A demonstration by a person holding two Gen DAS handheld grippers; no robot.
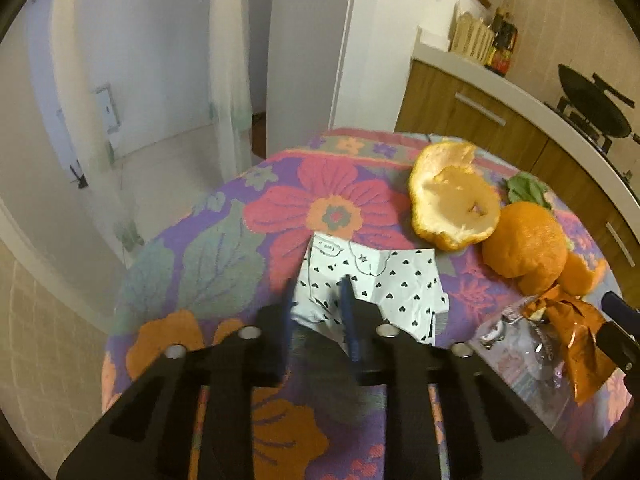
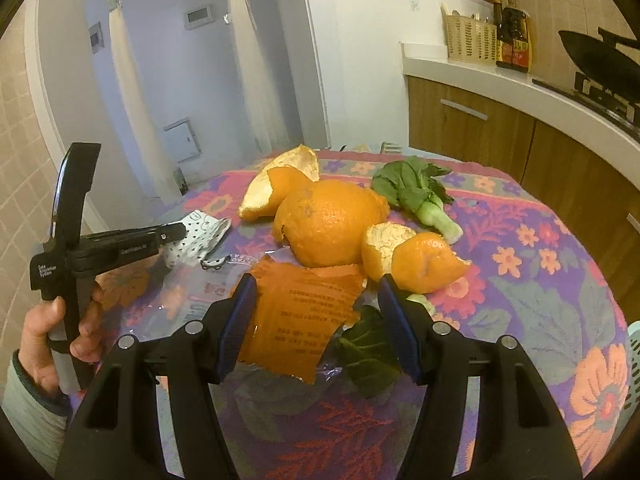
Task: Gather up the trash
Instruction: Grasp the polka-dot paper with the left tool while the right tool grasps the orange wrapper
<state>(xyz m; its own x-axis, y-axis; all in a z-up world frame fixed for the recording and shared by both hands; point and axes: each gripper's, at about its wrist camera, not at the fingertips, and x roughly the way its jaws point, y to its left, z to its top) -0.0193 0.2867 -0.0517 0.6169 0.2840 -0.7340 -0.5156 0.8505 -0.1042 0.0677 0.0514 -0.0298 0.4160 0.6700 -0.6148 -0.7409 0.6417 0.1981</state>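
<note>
I hold a black two-finger gripper in each hand over a round table covered with a purple, pink and orange flowered cloth (image 2: 540,240). My left gripper (image 1: 318,306) has its blue-padded fingers drawn narrow and pinched on the near edge of a crumpled white paper wrapper printed with small black hearts (image 1: 384,284), which lies on the cloth. My right gripper (image 2: 316,320) stands wide, its fingers on either side of a torn orange foil packet with dark print (image 2: 304,316); the pads do not press on it. The packet lies on a crinkled clear plastic film (image 2: 192,300).

Beyond the packet sit large curled orange citrus peels (image 2: 332,228), touching each other, and just beside them a small green leafy vegetable with a pale stalk (image 2: 420,196). A dark green leaf (image 2: 368,348) lies by my right gripper's right finger. My left hand (image 2: 60,332) grips its tool's handle at the table's left edge.
</note>
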